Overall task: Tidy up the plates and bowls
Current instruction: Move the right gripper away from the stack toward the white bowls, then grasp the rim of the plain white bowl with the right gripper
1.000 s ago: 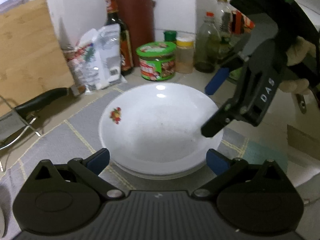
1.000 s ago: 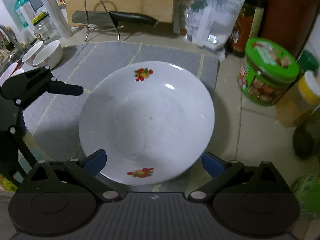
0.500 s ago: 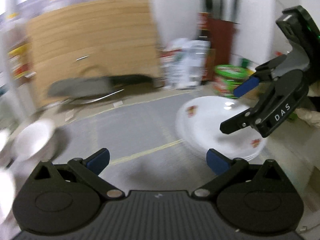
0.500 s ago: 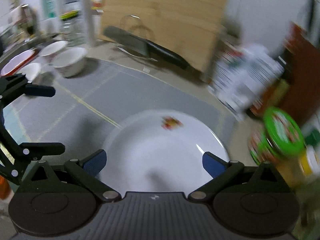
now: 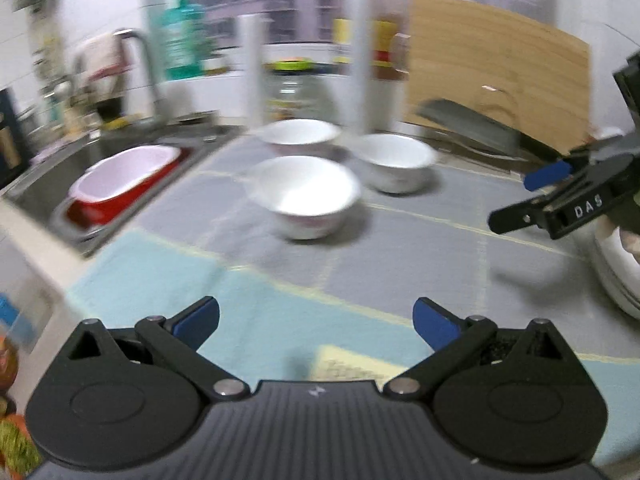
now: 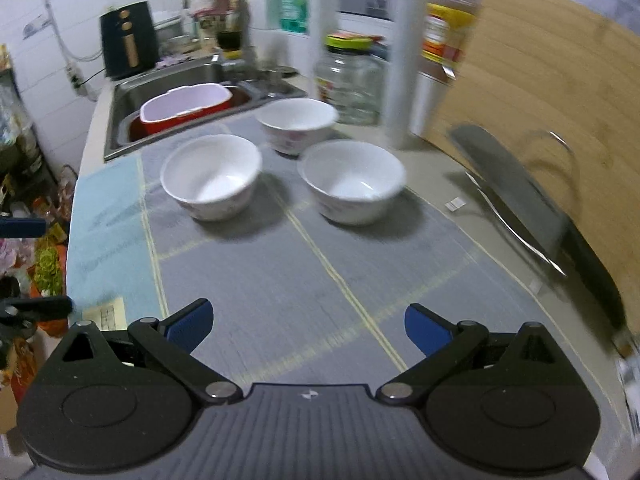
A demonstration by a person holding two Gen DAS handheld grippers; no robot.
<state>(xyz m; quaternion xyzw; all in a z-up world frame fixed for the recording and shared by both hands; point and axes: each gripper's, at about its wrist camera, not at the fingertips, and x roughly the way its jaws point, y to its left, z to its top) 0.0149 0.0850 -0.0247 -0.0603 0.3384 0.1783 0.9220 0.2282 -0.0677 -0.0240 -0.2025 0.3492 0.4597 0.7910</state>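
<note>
Clearly "DAS" along right gripper (image 5: 520, 200).

Walls: white tiled wall (image 6: 36, 60) at 10 o'clock.
Window: pane showing grey buildings (image 5: 256, 0) at 12 o'clock.
Counter: beige worktop (image 6: 436, 172), grey checked mat (image 6: 320, 272) over it.
Sink: stainless steel basin (image 6: 132, 92) at 11 o'clock.
Board: tall wooden cutting board (image 6: 560, 92) at 2 o'clock.

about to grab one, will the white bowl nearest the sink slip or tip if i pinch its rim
The white bowl looks glazed and glossy, so the pads may slide on its rim. It seems rigid and probably breakable. Its deep rounded walls narrow toward the bottom, so a one-sided pinch could tilt it on the grey mat.
</note>
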